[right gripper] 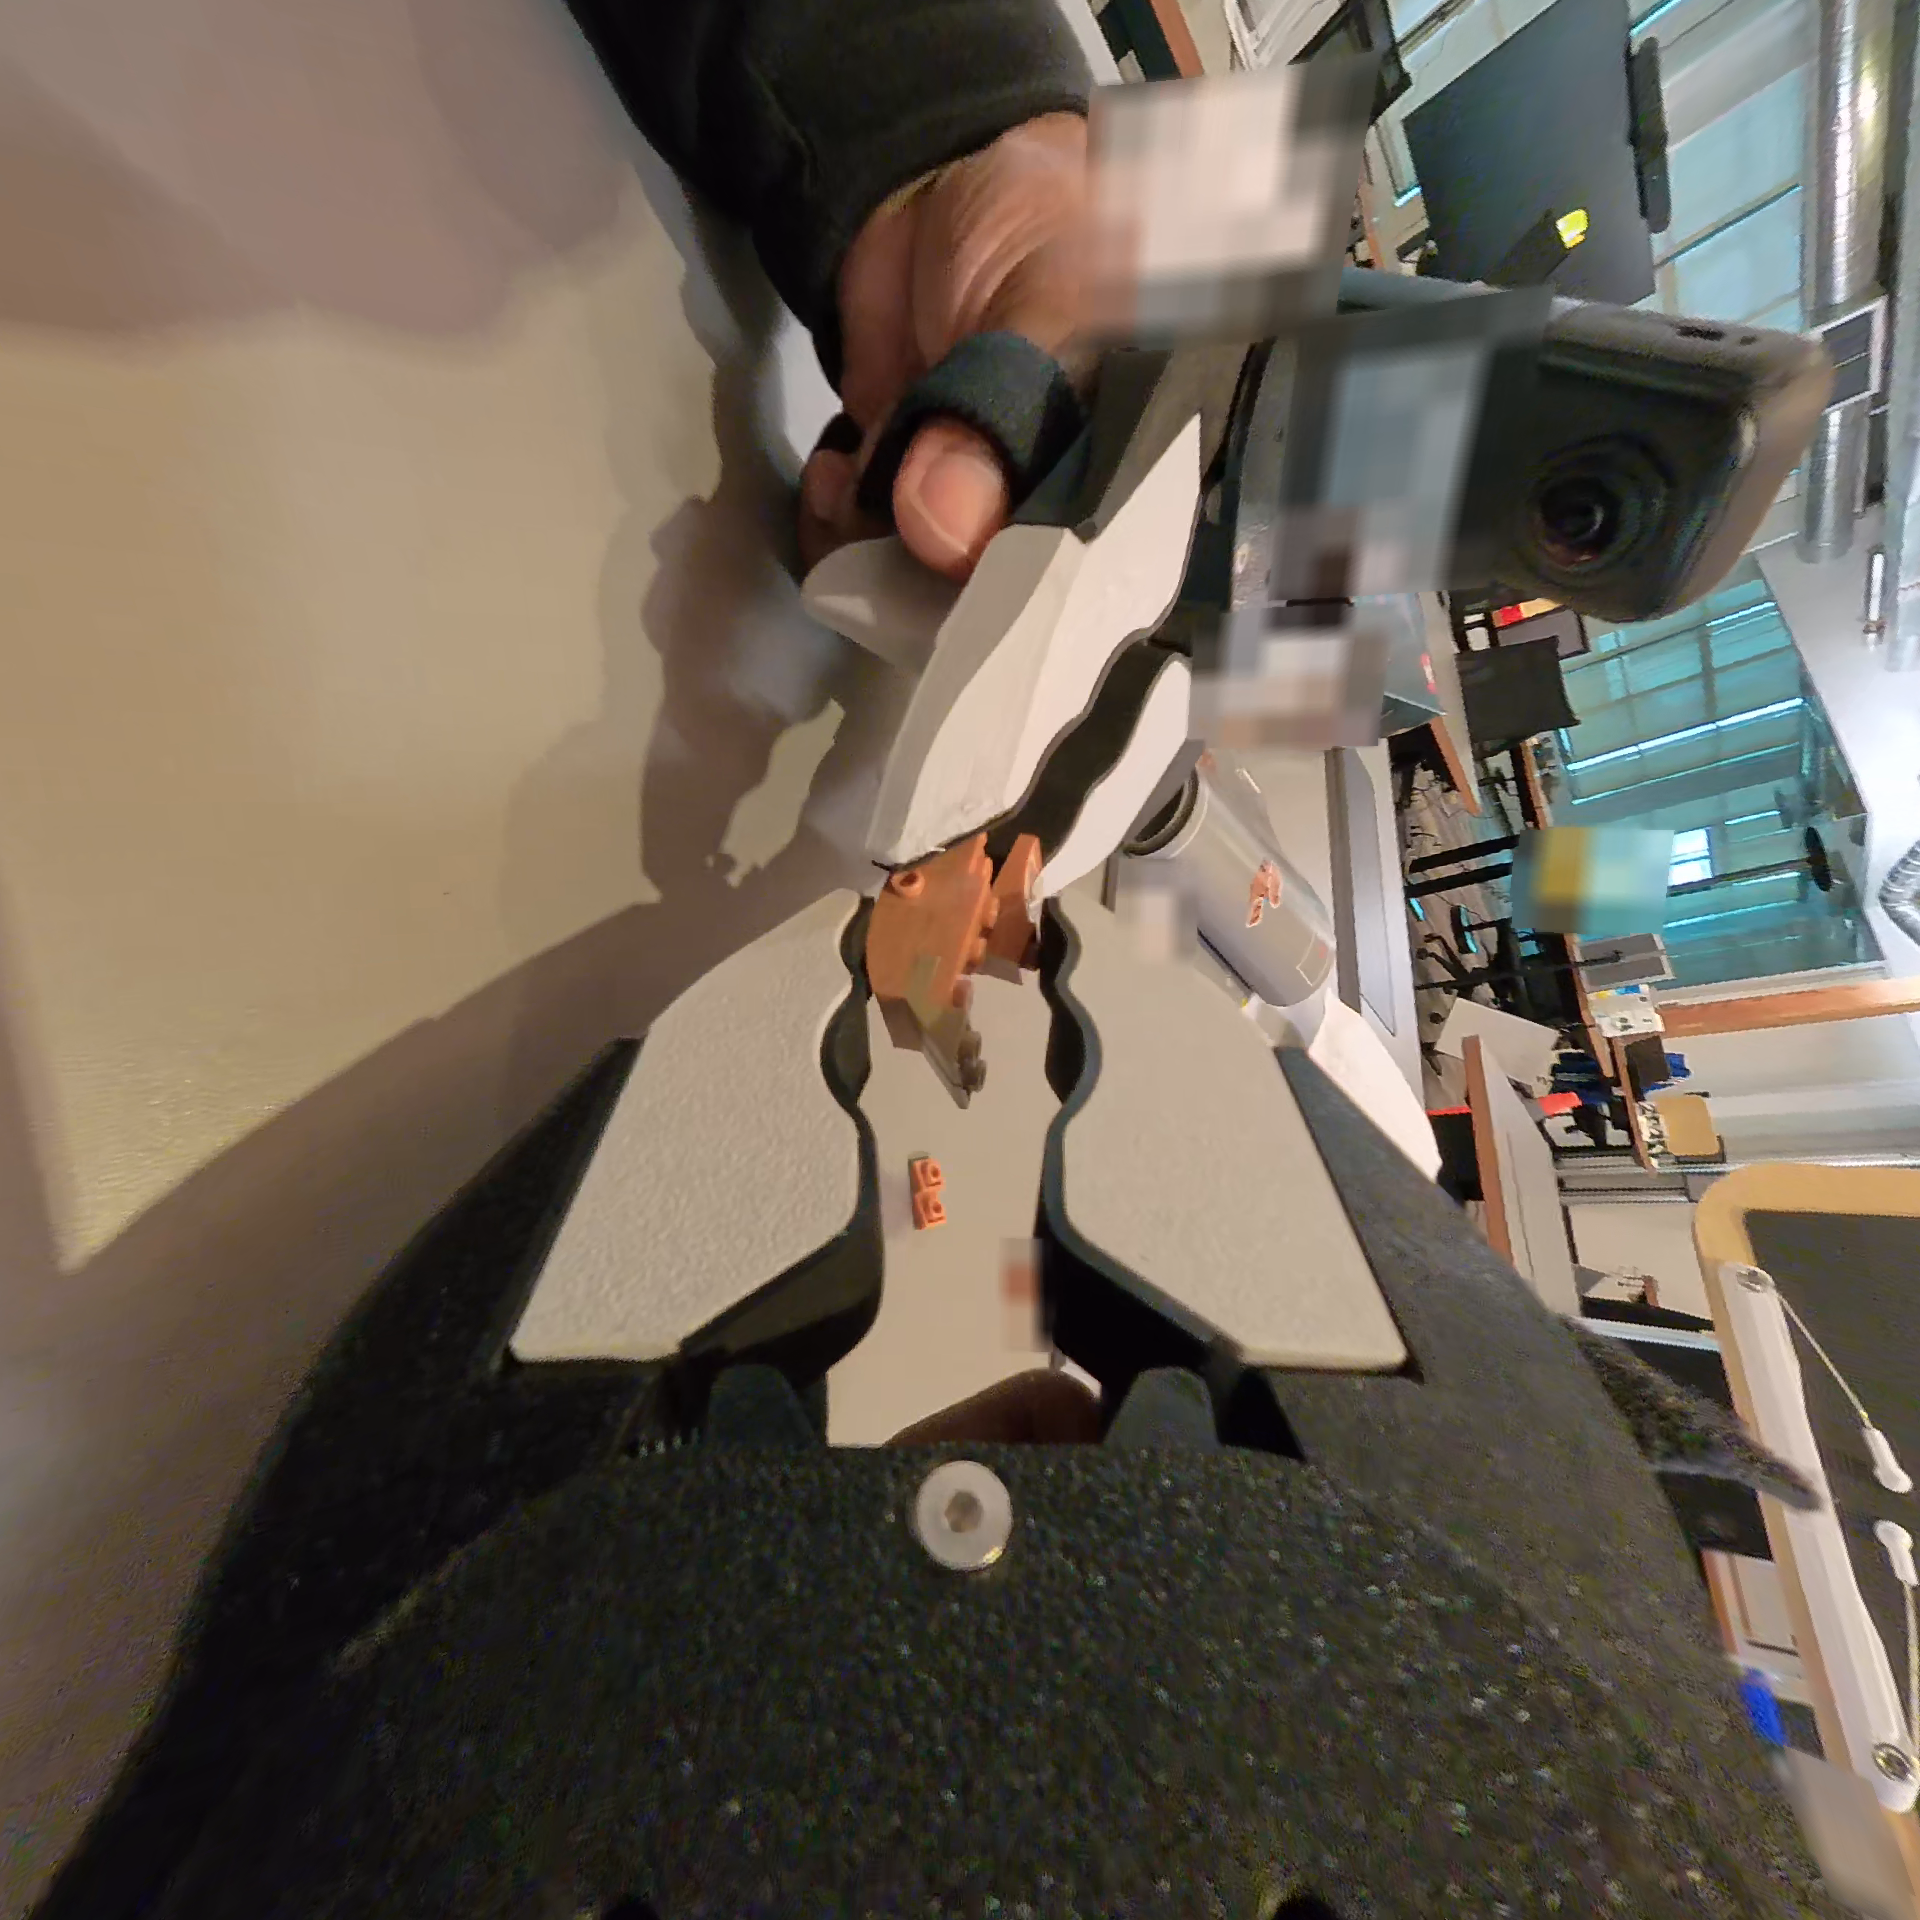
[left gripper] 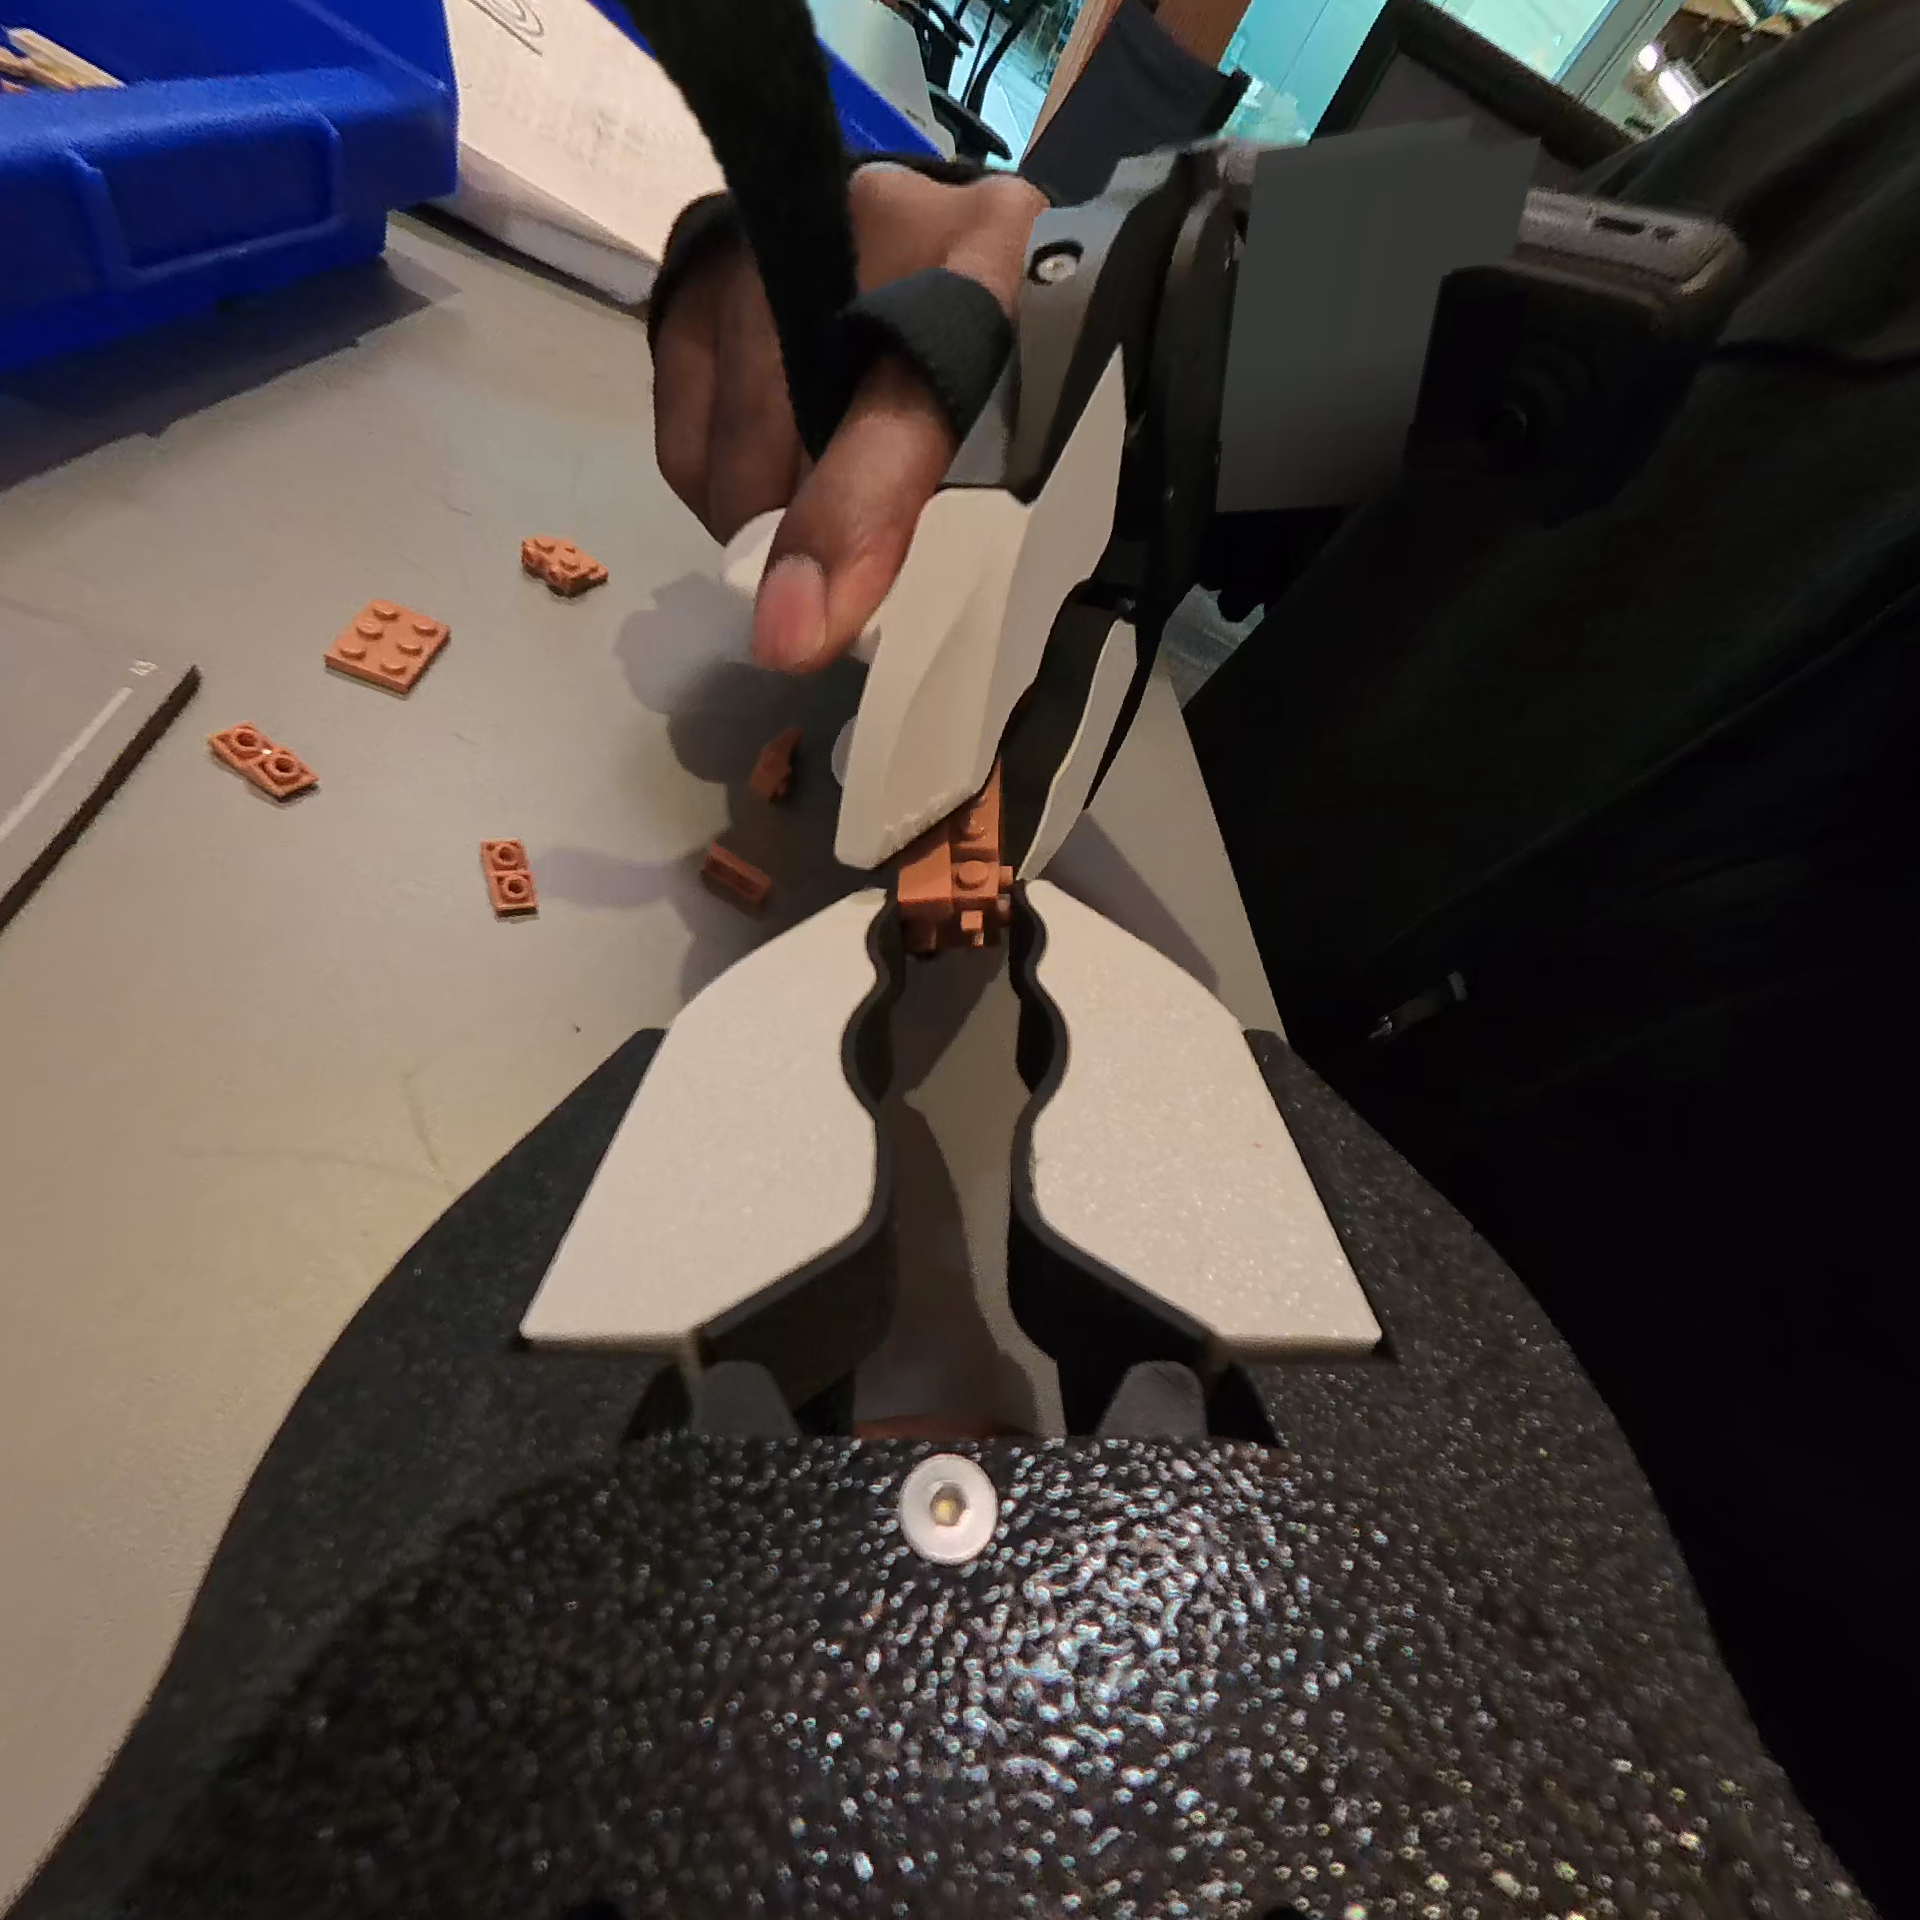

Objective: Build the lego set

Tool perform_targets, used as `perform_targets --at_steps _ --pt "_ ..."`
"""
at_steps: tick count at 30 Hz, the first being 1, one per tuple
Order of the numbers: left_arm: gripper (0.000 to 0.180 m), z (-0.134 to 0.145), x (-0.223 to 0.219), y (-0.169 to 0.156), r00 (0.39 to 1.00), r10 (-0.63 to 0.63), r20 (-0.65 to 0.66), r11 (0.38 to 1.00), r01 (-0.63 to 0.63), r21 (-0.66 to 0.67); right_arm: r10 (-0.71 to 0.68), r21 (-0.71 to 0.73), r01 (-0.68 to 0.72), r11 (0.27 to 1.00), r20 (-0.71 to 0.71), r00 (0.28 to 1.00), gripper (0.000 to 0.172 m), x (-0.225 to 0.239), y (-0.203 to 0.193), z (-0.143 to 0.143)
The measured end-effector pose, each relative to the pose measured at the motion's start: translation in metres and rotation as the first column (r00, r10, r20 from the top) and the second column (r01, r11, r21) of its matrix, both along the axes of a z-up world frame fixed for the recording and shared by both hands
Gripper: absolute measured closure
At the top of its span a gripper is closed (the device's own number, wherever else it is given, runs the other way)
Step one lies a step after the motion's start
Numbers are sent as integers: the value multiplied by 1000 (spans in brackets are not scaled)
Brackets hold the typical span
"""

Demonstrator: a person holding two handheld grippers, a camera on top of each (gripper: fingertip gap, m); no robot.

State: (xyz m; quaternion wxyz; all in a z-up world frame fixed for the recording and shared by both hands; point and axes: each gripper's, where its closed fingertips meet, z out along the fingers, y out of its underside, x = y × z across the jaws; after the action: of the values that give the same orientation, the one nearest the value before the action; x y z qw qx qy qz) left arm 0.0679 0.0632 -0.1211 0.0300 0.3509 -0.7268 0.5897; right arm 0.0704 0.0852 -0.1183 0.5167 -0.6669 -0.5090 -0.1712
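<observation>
Both hand-held grippers, left (left gripper: pixel 956 914) and right (right gripper: pixel 951 935), pinch one brown brick cluster (left gripper: pixel 954 883) above the worktop (left gripper: pixel 312 1039); keep them squarely opposed and steady.

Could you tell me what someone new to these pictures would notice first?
Two handheld grippers meet tip to tip over a small orange-brown brick assembly, the left gripper from below and the right gripper from above, both gripping it. Loose orange-brown plates lie scattered on the grey table to the left, with a blue bin behind them.
</observation>
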Motion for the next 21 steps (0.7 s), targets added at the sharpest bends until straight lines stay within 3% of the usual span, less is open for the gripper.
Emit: perform_targets --at_steps 8,15,21 --pt "153 11 12 14 993 113 -22 988 -114 -107 -103 178 102 979 -5 995 142 13 10 19" --pt "156 24 16 13 990 138 -29 962 -141 -234 -201 380 170 909 42 979 142 18 16 36" --pt "160 32 19 14 981 188 51 953 -169 -253 -207 388 212 897 -54 977 142 20 17 40"
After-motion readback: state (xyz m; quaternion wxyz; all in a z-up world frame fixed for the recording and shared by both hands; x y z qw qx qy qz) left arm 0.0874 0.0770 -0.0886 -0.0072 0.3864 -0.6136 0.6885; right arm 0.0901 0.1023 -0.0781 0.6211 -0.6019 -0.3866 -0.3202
